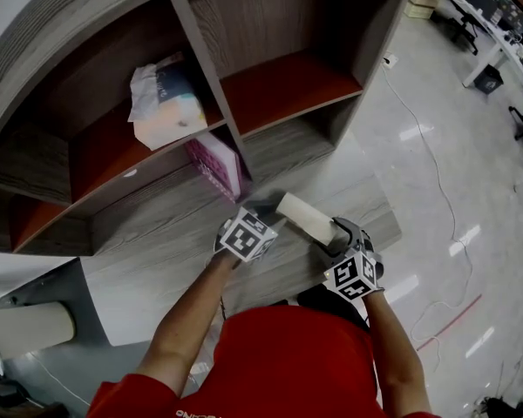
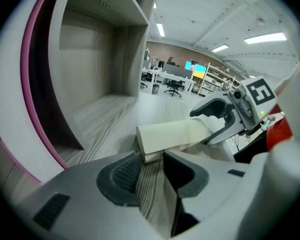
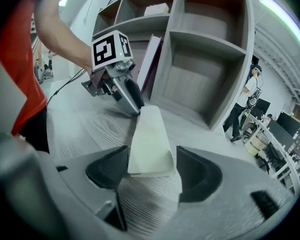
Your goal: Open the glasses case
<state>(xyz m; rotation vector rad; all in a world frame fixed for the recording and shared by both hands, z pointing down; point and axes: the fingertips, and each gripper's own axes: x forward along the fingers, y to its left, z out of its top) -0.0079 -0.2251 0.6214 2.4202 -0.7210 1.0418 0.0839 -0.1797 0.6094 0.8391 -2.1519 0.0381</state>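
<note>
Cream glasses case [image 1: 305,218] [image 3: 150,139]: matte, wedge-shaped, rounded top, closed, lying flat on grey wood-grain worktop [image 1: 157,225]. At its 10 o'clock end, left tool [image 2: 151,166] pinching case end. At 4 o'clock end, right tool [image 3: 151,152] spread wide astride case, pads clear of both sides. At 12 o'clock, shelf unit [image 1: 200,59]: same grey grain, red-brown boards. Upper cubby holds crinkled white packet [image 1: 161,103]; cubby below, pink box [image 1: 216,165] on edge.
</note>
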